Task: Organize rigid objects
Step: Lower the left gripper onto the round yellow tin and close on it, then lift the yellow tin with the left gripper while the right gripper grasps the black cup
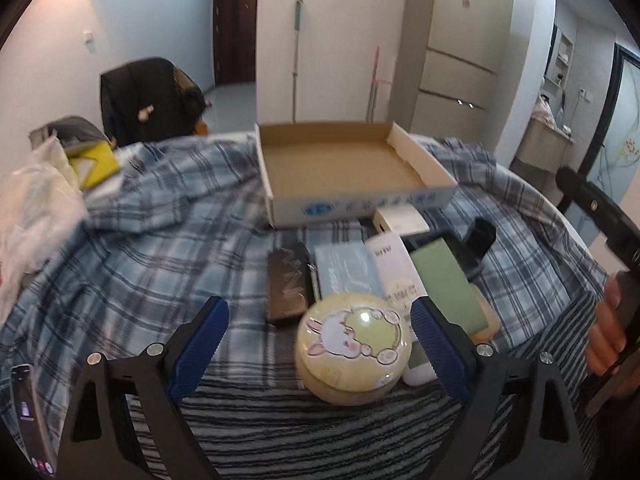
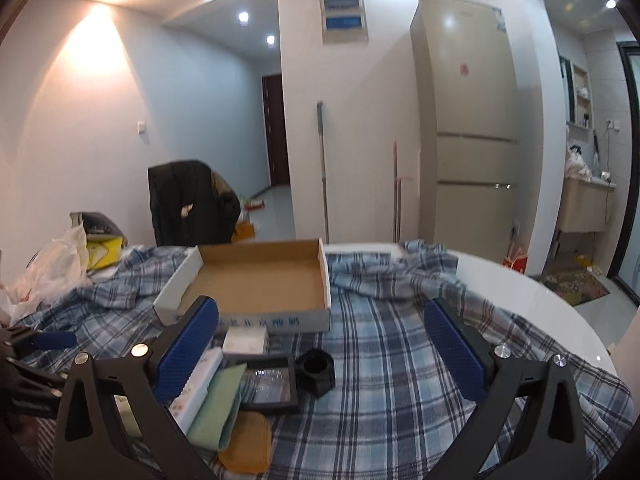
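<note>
I am centring my left gripper's point(image 1: 316, 344) spread-wide jaws around the round yellow rabbit-print tin point(image 1: 354, 348), squeezing evenly; my right gripper point(image 2: 334, 348) is waiting, jaws released.

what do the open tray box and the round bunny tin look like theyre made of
Open tray box: corrugated cardboard, with a matte brown inside, white printed outer walls and raw cut edges.
Round bunny tin: probably painted metal, though plastic is possible; its pale yellow lid is glossy, showing bright light reflections over the printed rabbit.
</note>
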The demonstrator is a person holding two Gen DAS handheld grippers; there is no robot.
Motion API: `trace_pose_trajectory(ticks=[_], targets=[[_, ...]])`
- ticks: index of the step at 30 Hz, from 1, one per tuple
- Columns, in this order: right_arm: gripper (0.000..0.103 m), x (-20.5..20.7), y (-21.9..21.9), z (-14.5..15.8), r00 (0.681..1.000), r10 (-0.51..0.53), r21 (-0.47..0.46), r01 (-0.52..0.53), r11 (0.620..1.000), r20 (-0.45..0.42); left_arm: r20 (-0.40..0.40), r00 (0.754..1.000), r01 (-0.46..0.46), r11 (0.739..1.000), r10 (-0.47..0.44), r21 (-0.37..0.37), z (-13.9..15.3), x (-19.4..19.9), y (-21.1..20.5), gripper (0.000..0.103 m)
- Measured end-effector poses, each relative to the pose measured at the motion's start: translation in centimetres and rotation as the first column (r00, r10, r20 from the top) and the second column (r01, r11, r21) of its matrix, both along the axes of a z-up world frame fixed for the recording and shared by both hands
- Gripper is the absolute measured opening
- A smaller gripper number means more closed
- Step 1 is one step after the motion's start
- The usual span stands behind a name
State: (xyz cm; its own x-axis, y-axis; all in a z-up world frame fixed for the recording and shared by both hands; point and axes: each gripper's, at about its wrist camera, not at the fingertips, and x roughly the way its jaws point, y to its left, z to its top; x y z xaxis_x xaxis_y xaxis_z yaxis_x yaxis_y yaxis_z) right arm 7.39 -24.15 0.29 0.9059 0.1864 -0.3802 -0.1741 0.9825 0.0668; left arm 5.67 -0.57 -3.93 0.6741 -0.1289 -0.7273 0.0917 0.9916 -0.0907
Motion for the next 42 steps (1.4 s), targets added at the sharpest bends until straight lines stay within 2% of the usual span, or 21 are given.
trace_pose_trajectory(ticks=[6,8,10,16,20,24,30,34,38,42], targets=[[0.101,0.6,-1.4,0.0,0.999,-0.041,0.035,0.042,0.999,-0.031,-0.092,0.995,0.044,0.998,-0.04,0.04,-1.7,1.2,-0.9,0.094],[0.101,0.8,-1.4,0.0,0.998,-0.04,0.038,0.041,0.998,-0.038,-0.132,0.989,0.063,0.998,-0.063,-0.002,-2.5,1.7,-0.9,0.094],[0.1,0.7,-1.3,0.1,0.999,-0.04,0.028,0.041,0.999,-0.033,-0.147,0.988,0.042,0.998,-0.048,-0.044,-2.9,1.9,-0.5,0.094],[0.099,-0.3,-0.9,0.9,0.999,-0.038,0.003,0.038,0.999,0.029,-0.182,0.982,0.052,0.999,-0.049,0.01,-3.5,1.6,-1.6,0.094],[0.099,-0.6,-0.5,1.2,0.999,-0.014,-0.007,0.014,1.0,0.048,-0.172,0.984,0.058,0.994,-0.042,0.09,-4.0,1.1,-2.6,0.094],[0.099,-0.7,-0.4,1.3,0.996,-0.034,-0.029,0.036,0.999,0.084,-0.192,0.98,0.059,0.996,-0.045,0.067,-4.3,1.6,-2.2,0.078],[0.099,-0.7,-0.4,1.1,0.996,-0.034,-0.025,0.036,0.999,0.078,-0.176,0.984,0.036,0.997,-0.024,0.065,-4.0,1.1,-1.9,0.077],[0.099,-0.2,-0.5,0.8,0.997,-0.038,-0.027,0.04,0.999,0.061,-0.168,0.985,0.054,0.996,-0.042,0.071,-3.1,0.6,-1.7,0.077],[0.099,0.1,-0.7,0.6,0.998,-0.048,-0.021,0.049,0.999,0.041,-0.205,0.978,0.05,0.996,-0.033,0.077,-4.3,1.2,-1.4,0.077],[0.099,0.1,-0.9,0.7,0.998,-0.051,-0.012,0.051,0.999,0.037,-0.184,0.982,0.048,0.995,-0.031,0.088,-4.6,1.2,-1.6,0.077]])
